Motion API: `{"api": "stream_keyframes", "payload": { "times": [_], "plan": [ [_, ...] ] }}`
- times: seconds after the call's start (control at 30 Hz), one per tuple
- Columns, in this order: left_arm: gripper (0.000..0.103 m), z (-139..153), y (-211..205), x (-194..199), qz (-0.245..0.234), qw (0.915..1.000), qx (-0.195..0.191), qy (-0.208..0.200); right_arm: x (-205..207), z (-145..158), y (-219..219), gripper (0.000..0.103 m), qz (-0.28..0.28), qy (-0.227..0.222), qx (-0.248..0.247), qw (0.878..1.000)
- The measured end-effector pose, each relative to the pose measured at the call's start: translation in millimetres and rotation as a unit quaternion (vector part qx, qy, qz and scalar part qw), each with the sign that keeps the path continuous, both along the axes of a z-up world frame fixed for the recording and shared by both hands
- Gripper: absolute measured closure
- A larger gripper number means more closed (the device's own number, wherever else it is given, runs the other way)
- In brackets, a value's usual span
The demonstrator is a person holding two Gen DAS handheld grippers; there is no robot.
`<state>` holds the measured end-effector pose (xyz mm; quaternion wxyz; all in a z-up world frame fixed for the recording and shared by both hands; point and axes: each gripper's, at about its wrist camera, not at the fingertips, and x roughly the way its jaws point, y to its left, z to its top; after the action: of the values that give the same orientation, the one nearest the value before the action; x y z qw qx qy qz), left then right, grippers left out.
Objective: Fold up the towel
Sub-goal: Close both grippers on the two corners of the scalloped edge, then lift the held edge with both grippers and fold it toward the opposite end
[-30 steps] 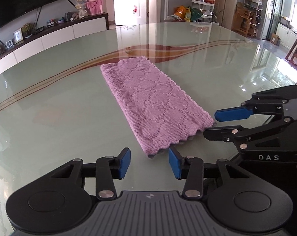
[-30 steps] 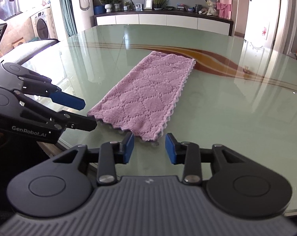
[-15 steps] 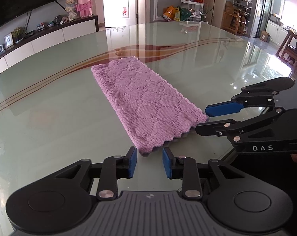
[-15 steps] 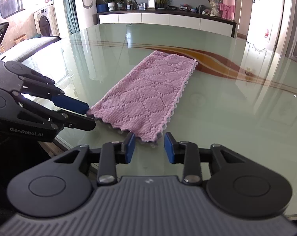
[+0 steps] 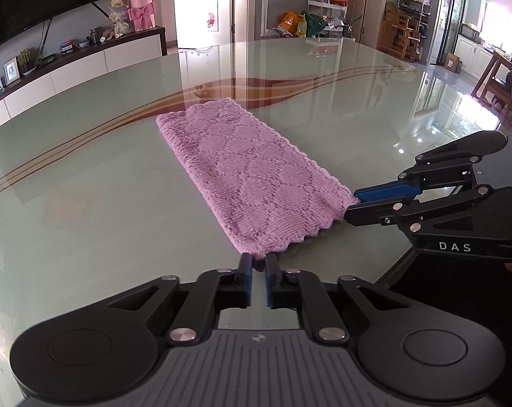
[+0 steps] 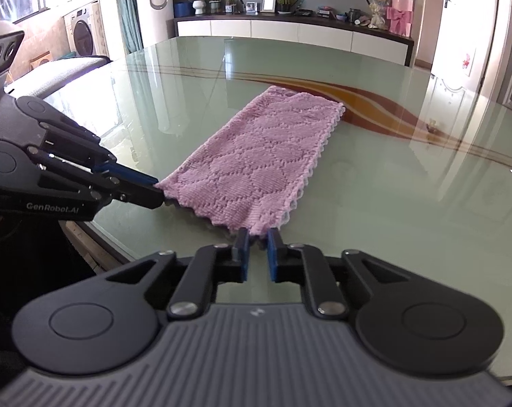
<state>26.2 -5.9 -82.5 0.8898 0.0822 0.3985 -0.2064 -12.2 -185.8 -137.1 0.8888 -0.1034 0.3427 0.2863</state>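
Pinching the towel's (image 5: 252,176) near short edge, the left gripper (image 5: 258,273) is closed on one corner, while the right gripper (image 6: 256,242) is closing on the other; the towel's long axis runs straight away across the desk (image 5: 86,203).

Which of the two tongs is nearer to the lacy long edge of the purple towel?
Right. The right tongs, jaws closing, have the near corner of the towel at its lacy edge between them; the left tongs pinch the other near corner, at the plain edge.
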Motion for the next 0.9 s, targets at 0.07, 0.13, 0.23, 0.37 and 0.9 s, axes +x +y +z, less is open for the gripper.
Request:
{"api": "stream_keyframes", "payload": {
  "times": [0.07, 0.13, 0.23, 0.37, 0.9],
  "plan": [
    [0.101, -0.1, -0.1, 0.3, -0.001, 1.0000, 0.001, 0.000, -0.1, 0.0, 0.3, 0.093, 0.001, -0.001, 0.000, 1.000],
    [0.101, -0.9, 0.3, -0.1, 0.000, 1.0000, 0.001, -0.001, 0.4, 0.1, 0.5, 0.094, -0.001, 0.000, 0.001, 1.000],
    [0.102, -0.5, 0.7, -0.6, 0.001, 1.0000, 0.004, -0.002, 0.5, 0.5, -0.3, 0.095, -0.002, 0.000, 0.003, 1.000],
    [0.102, 0.8, 2.2, -0.4, -0.002, 1.0000, 0.006, -0.001, 0.3, 0.7, 0.7, 0.098, -0.003, 0.001, 0.006, 1.000],
    [0.102, 18.2, 5.7, -6.8, -0.019, 0.9989, 0.030, -0.032, -5.8, 15.6, 2.6, 0.099, -0.011, -0.025, 0.019, 0.999]
  ]
}}
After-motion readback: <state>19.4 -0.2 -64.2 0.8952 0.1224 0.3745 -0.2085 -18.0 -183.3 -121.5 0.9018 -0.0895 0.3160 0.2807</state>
